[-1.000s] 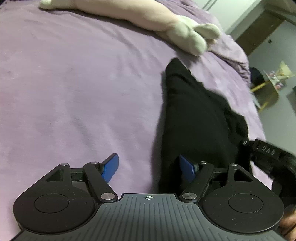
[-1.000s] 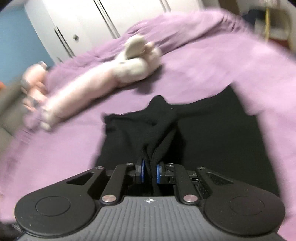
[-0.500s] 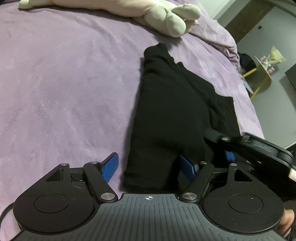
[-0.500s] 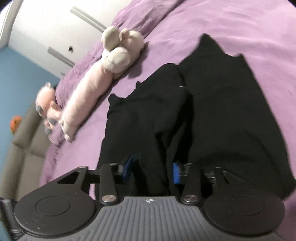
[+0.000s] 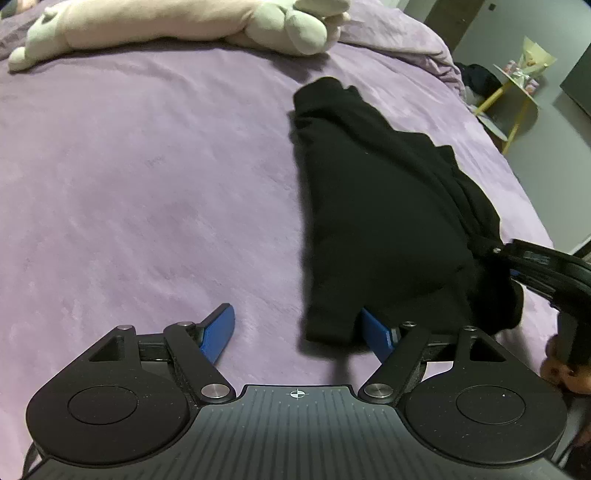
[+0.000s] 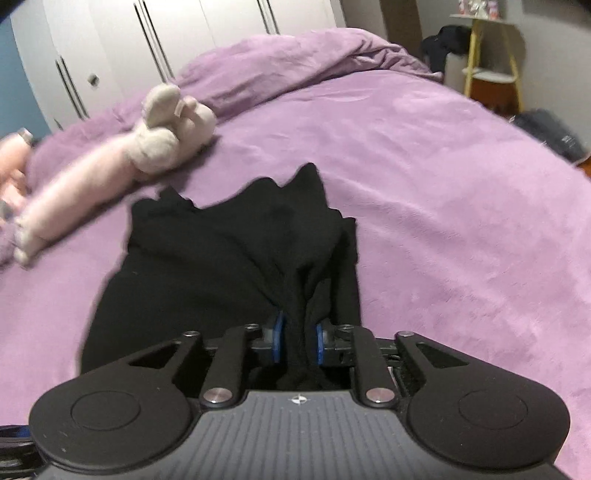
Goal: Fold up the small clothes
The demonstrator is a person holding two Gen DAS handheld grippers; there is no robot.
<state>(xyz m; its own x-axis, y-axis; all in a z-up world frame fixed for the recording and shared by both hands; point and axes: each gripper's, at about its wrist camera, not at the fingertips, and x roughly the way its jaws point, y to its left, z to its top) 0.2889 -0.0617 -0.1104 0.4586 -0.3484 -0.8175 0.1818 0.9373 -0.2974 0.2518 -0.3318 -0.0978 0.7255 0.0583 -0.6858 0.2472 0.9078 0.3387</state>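
Lettering is nowhere legible; the only mark on either tool is a small crosshair symbol at the front centre of each ribbed body. Black garment (image 5: 384, 229) lies folded lengthwise on the purple bedspread (image 5: 147, 184), running from close to the plush toy (image 5: 192, 26) down toward both tools.

The left gripper (image 5: 299, 328) tilts steeply down over the bedspread with its blue fingers (image 5: 219, 330) spread wide. The near corner of the garment sits in front of the right-hand finger and covers its tip, but nothing is pinched between the two; whether that finger touches the cloth cannot be told. At the right edge of the left wrist view the right gripper (image 5: 517, 273) reaches in from the side into a bunched end of the garment, and part of the person's hand (image 5: 565, 373) shows below it.

In the right wrist view the right gripper (image 6: 298, 341) also slopes downward. A gathered fold of the garment (image 6: 229, 258) runs between its blue pads (image 6: 277, 339), which stand a narrow gap apart and are opening; the cloth fills that gap and bunches against both. Beyond, the plush toy (image 6: 110, 173) lies along the bedspread (image 6: 443, 184) in front of white wardrobe doors (image 6: 110, 44), and a yellow-legged side table (image 6: 487, 51) stands at the far right.
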